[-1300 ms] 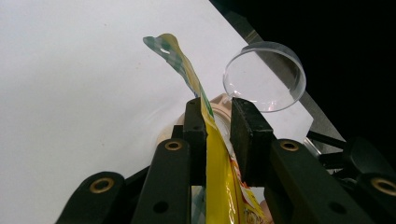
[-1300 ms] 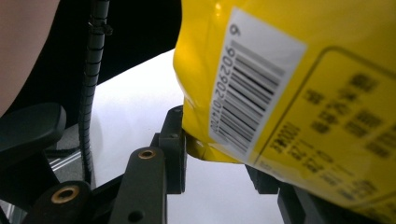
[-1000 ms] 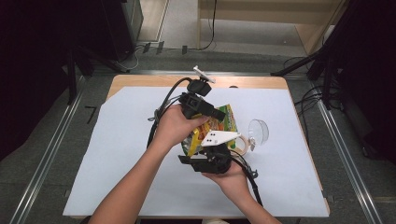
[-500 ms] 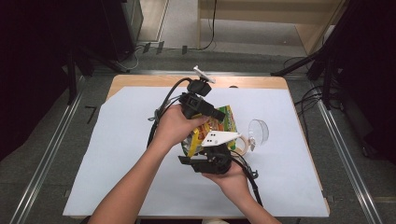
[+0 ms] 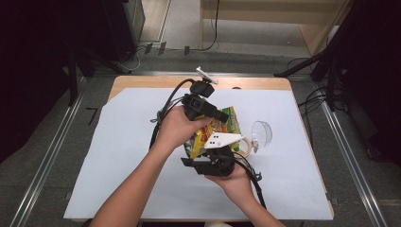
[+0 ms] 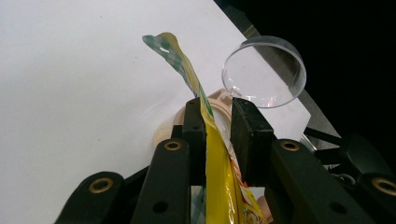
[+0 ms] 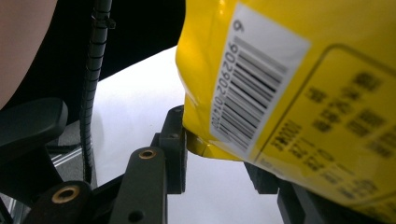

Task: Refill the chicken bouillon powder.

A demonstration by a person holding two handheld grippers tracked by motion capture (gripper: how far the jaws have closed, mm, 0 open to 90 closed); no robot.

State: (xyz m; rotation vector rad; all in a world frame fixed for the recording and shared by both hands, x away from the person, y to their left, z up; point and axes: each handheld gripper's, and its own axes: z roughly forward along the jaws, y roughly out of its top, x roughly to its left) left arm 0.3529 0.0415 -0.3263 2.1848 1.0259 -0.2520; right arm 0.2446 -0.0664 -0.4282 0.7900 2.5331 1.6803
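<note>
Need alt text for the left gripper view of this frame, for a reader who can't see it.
Two black jaws rise from the bottom edge with a yellow snack bag between them; the bag's thin green-checked top edge curls up and to the left above the white table cover. Just past the jaws stands a beige cup, and beyond it a clear round lid near the table's dark edge.

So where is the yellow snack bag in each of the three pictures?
High view: the yellow snack bag is mid-table, between the two hands.
Left gripper view: it runs edge-on up the middle, from the bottom between the black fingers to its curled green top.
Right gripper view: its barcode side fills the upper right.
Shared landmark: the white table cover, also behind the bag in the left gripper view and the right gripper view.
</note>
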